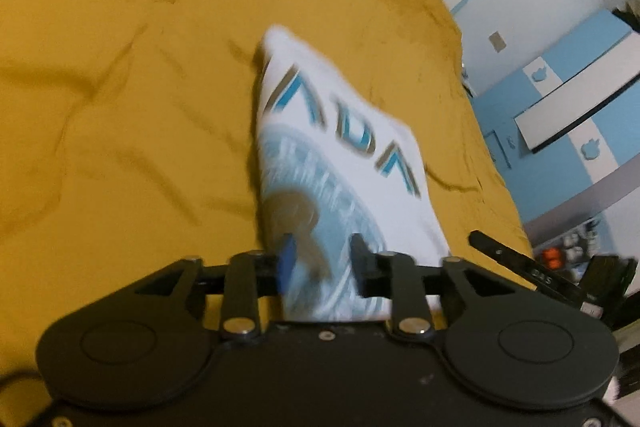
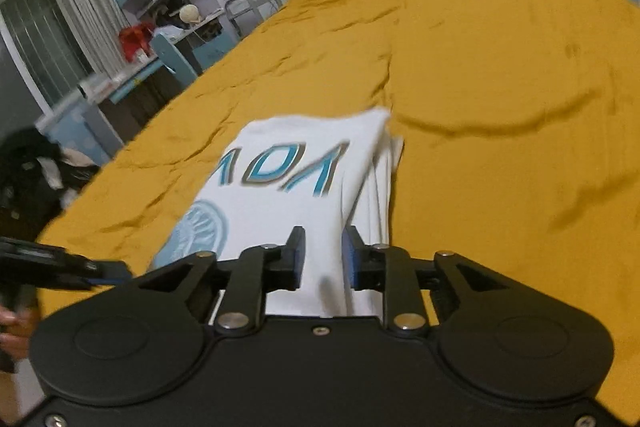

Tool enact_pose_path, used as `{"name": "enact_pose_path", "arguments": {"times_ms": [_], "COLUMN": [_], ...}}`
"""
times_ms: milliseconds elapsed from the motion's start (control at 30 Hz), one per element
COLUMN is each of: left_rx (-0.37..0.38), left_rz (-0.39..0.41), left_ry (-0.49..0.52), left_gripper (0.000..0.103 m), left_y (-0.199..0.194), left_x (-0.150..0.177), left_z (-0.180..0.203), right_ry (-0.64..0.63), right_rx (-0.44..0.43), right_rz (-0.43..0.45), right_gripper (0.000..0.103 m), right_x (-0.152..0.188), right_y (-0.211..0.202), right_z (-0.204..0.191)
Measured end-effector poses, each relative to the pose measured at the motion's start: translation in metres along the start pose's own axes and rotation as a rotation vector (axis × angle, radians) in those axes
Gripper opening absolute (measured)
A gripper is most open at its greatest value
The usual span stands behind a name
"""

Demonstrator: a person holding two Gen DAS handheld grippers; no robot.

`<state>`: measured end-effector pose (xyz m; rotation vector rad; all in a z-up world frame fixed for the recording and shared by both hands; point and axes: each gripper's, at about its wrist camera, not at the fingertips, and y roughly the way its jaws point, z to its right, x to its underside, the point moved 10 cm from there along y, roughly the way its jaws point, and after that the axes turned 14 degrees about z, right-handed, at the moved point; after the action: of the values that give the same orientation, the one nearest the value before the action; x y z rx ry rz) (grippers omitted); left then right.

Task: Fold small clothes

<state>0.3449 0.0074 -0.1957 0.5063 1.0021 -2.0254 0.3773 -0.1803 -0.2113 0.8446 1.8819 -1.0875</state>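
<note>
A folded white T-shirt (image 1: 340,155) with blue lettering and a round blue print lies on the mustard-yellow bedspread (image 1: 140,87). My left gripper (image 1: 322,263) is partly open, its fingers standing either side of the shirt's near edge. In the right wrist view the same shirt (image 2: 288,187) lies with its layered fold on the right. My right gripper (image 2: 323,255) is narrowly open around the near edge of the shirt, the cloth running between the fingers. The right gripper's finger shows in the left wrist view (image 1: 520,263).
The yellow bedspread (image 2: 500,87) spreads wide around the shirt. The bed's edge runs along the right in the left wrist view, with a blue-and-white wall (image 1: 560,87) beyond. In the right wrist view, shelves and a cluttered desk (image 2: 160,27) stand to the left.
</note>
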Motion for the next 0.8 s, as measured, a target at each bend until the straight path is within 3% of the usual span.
{"name": "enact_pose_path", "arguments": {"times_ms": [67,167,300,467,533,633,733,767,800], "left_rx": [-0.026,-0.055,-0.091,-0.114,-0.11,-0.115,-0.109,-0.128,-0.155], "left_rz": [0.046,0.077,0.044,0.011,0.007,-0.006,0.015,0.017,0.024], "left_ry": [0.043,0.074,0.071,0.088,0.093,0.083,0.111,0.118,0.13], "left_gripper": [0.05,0.05,0.051,0.054,0.055,0.054,0.071,0.085,0.093], "left_y": [0.014,0.045,0.08,0.101,0.103,0.104,0.109,0.116,0.122], "left_x": [-0.008,-0.015,-0.006,0.005,0.005,-0.003,-0.025,-0.031,-0.038], "left_z": [0.008,0.014,0.01,-0.003,-0.004,0.0,0.013,0.014,0.015], "right_ry": [0.0,0.0,0.013,-0.004,0.008,0.0,-0.031,-0.05,-0.071], "right_rx": [0.055,0.117,0.072,0.108,0.114,0.113,0.102,0.106,0.115], "right_rz": [-0.002,0.012,0.046,-0.059,-0.062,-0.065,-0.025,-0.002,0.02], "right_gripper": [0.025,0.025,0.025,0.02,0.014,0.015,0.025,0.028,0.039], "right_x": [-0.002,-0.006,-0.006,0.024,0.031,0.026,0.007,-0.003,-0.01], "right_y": [0.02,0.038,0.047,0.068,0.071,0.069,0.07,0.073,0.077], "right_z": [0.003,0.003,-0.019,-0.012,-0.005,-0.007,-0.016,-0.02,-0.022]}}
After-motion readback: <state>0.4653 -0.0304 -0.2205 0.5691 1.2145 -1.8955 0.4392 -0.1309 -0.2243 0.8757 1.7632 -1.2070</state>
